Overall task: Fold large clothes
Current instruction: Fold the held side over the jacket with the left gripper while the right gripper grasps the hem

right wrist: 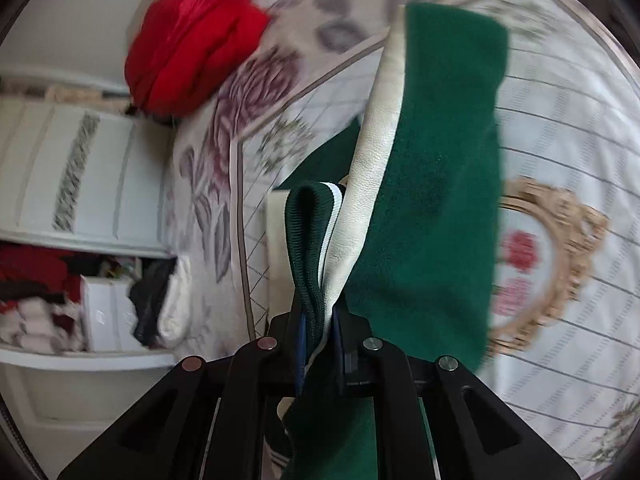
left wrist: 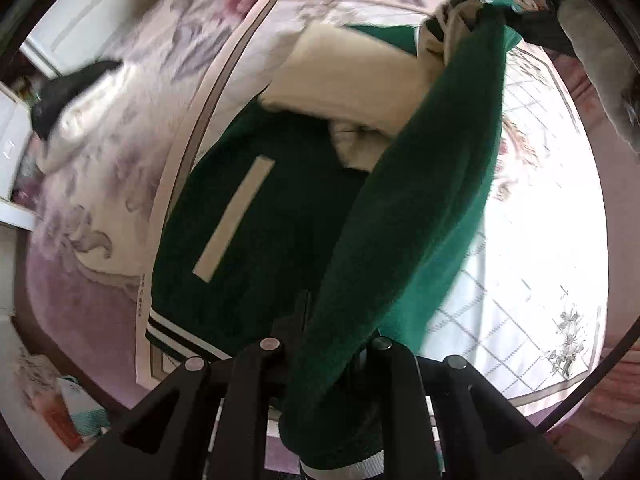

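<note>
The green jacket (left wrist: 256, 216) lies partly on the bed (left wrist: 520, 280), with one side lifted up in front of you. Your left hand-held gripper (left wrist: 326, 344) is pinched shut on the green cloth near the bottom hem. Your right hand-held gripper (right wrist: 320, 332) is pinched shut on the stripy knit edge by the cream sleeve (right wrist: 372, 152). You hold two ends, probably so the side stays flat when you fold it over. A red garment (right wrist: 192, 40) sits far ahead on the bed.
</note>
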Tool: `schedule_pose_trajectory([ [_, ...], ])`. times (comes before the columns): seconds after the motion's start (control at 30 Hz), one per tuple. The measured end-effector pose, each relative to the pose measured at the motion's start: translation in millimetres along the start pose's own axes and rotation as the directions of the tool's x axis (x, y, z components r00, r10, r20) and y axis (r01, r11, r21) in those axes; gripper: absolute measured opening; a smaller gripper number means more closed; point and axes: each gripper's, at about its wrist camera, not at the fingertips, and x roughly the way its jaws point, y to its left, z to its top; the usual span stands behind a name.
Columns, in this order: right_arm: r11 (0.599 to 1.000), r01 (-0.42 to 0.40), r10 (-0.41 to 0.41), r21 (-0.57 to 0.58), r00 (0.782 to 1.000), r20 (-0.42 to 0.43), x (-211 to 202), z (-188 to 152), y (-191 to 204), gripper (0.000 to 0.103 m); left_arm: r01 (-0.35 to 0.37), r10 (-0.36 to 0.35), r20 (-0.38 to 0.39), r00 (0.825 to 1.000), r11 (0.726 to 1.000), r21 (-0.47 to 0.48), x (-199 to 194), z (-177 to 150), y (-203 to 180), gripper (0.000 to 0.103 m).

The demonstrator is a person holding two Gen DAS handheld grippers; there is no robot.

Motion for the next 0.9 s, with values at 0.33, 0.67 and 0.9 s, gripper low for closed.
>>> schedule_pose_trajectory([
  [0.33,0.917,0.311,-0.340,-0.251,0.937,-0.083,224.9,-27.1,140.3,0.012,0.207,-0.258,-0.124,0.958,0.923,-0.325,114.0,24.1,157.4,0.021],
  [0.67,0.930,0.147,-0.230,-0.338,0.948,-0.219,209.3,-52.1,160.0,0.055,0.422,-0.479,-0.007,0.878,0.778,-0.465,83.4,27.3,227.8,0.086],
  [0.9,0.960,0.193,-0.239,-0.202,0.942,-0.235,113.3,-151.4,63.9,0.062,0.199,-0.273,-0.180,0.945,0.917,-0.346,110.0,2.6,217.2,0.086],
])
